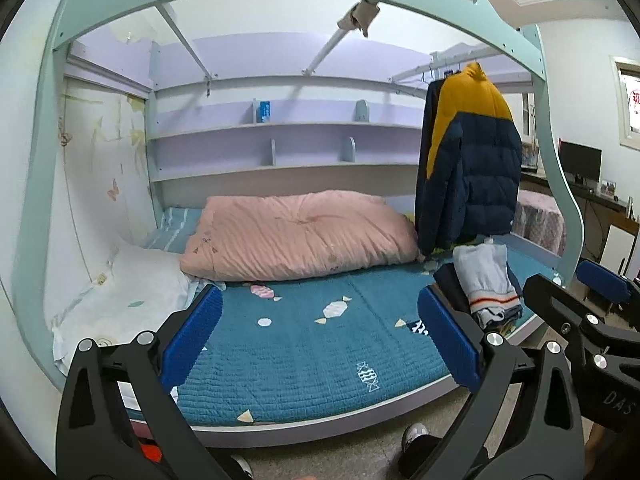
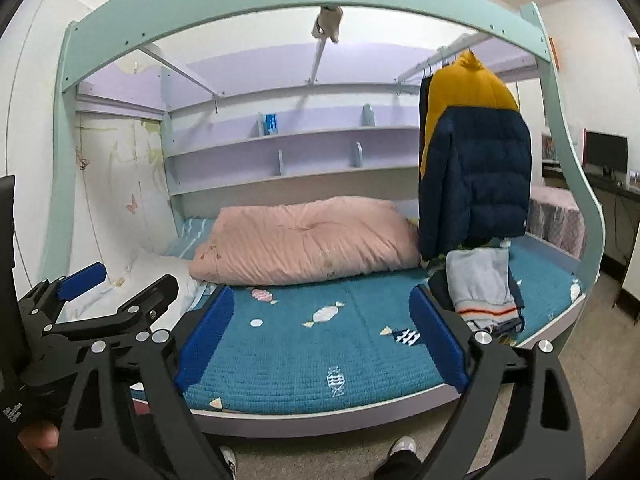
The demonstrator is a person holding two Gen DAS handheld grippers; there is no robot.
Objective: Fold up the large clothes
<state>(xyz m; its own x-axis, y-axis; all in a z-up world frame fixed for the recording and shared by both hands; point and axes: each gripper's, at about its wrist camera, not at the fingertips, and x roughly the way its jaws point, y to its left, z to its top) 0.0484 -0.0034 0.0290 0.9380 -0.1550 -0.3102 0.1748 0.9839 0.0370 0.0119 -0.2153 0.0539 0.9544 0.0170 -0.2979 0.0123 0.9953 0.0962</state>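
Grey and pale-blue folded clothes (image 1: 486, 280) are stacked at the right end of the bed (image 1: 304, 360), near its front edge, with a striped hem facing outward and darker garments underneath. Just behind and above the stack, a navy and yellow padded jacket (image 1: 472, 168) is hung from a rail (image 2: 448, 54), its lower hem close over the pile. Nothing is held: the jaws of the left gripper (image 1: 320, 340) and of the right gripper (image 2: 324, 340) are spread wide and empty, and both are kept well back from the bed, side by side. If the jacket is judged to be the next large garment, trouble could come from pulling it off the hanger at an angle; the hem could be dragged across the stack, and the folded pieces could be toppled toward the floor (image 2: 580, 344). A slippery padded shell may also be pinched too shallowly and dropped. The pink duvet (image 1: 296, 232) takes up the back of the mattress, so little free space is left for spreading.
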